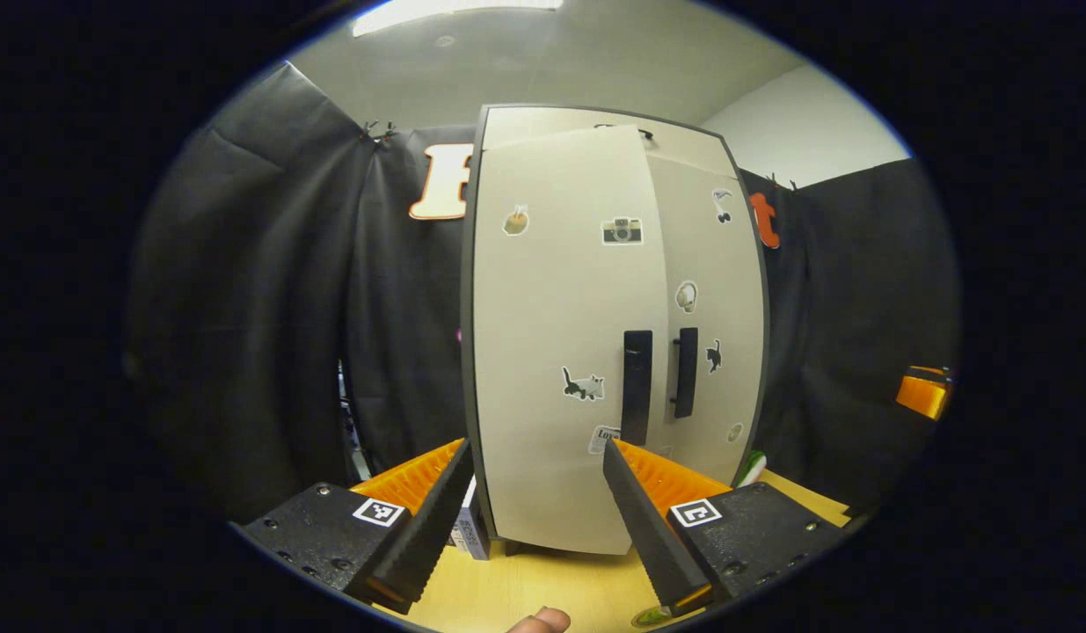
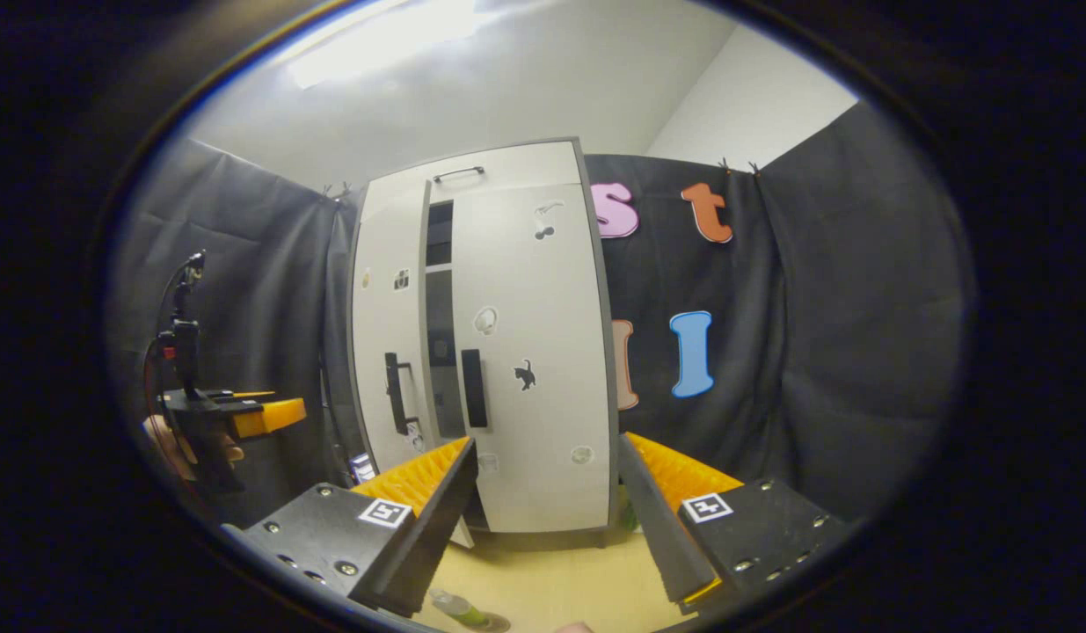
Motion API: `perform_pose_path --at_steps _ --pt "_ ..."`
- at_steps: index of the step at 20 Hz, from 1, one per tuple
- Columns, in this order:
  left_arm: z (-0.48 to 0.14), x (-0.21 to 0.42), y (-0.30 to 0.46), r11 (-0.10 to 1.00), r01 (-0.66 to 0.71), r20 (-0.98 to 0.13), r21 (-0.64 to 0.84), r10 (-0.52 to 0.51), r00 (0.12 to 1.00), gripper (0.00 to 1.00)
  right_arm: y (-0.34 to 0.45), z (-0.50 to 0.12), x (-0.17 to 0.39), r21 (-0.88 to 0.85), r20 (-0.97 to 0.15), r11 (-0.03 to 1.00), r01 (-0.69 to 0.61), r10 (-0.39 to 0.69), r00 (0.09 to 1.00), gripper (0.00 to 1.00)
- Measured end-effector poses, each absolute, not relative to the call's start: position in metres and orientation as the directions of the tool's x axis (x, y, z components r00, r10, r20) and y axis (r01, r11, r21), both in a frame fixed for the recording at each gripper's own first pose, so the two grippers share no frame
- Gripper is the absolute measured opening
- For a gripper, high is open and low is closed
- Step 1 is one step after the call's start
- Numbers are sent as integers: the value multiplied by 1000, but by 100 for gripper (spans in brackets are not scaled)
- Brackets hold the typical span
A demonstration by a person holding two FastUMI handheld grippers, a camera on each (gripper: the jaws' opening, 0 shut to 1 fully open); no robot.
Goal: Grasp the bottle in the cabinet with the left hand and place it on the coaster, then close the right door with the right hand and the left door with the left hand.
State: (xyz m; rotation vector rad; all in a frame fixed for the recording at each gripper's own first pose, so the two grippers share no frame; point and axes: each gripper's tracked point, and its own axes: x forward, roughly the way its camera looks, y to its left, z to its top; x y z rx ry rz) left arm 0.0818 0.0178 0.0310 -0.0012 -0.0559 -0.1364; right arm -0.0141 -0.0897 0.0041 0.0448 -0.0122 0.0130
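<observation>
1. The bottle (image 2: 459, 608) lay low at the bottom edge of the right gripper view, out of the cabinet (image 2: 485, 343) and on the wooden tabletop (image 2: 551, 585). It seemed to rest on a round coaster (image 2: 494, 623), though so close to the edge I could not be sure. I judged the placing step done.
2. The right door (image 2: 534, 352) sat flush with the cabinet front, so that step looked finished.
3. The left door (image 1: 564, 334) stood slightly ajar. The right gripper view showed a dark gap between the two doors, with shelves inside. Its black handle (image 1: 637, 387) was just beyond the fingers.
4. The left gripper (image 1: 534, 519) faced that door with its jaws spread, holding nothing. The door's lower part showed between them.
5. The right gripper (image 2: 547, 519) was also spread and empty, set back from the cabinet.
6. What remained, as I judged it, was pushing the left door fully closed with the left gripper.
</observation>
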Motion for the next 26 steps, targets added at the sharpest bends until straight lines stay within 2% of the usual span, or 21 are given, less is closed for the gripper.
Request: perform_pose_path --at_steps 3,4,5,12,13,17,21,26 --pt "24 58 9 991 137 47 15 -137 989 94 -83 2 -23 41 7 999 -30 29 1000 96" --pt "21 51 9 991 134 41 20 -135 990 89 -82 0 -26 38 5 999 -34 34 999 96" --pt "18 44 8 991 131 36 23 -132 991 94 -80 0 -28 32 2 999 -35 35 999 96" --pt "13 14 16 995 96 21 2 -96 995 94 -66 -10 -28 1 -15 999 -44 44 999 96" --pt "14 13 16 995 101 24 8 -101 995 94 -65 -11 -27 -2 -19 999 -40 40 999 99" --pt "14 15 24 997 79 36 -4 -79 996 94 -54 -15 -21 -12 -13 998 -55 55 998 96" --pt "11 23 18 993 107 36 -55 -105 994 94 -57 -24 -9 -34 -40 999 -24 23 999 96" --pt "3 46 25 997 82 35 1 -82 996 95 -58 -31 9 -38 -55 999 1 -3 998 96"
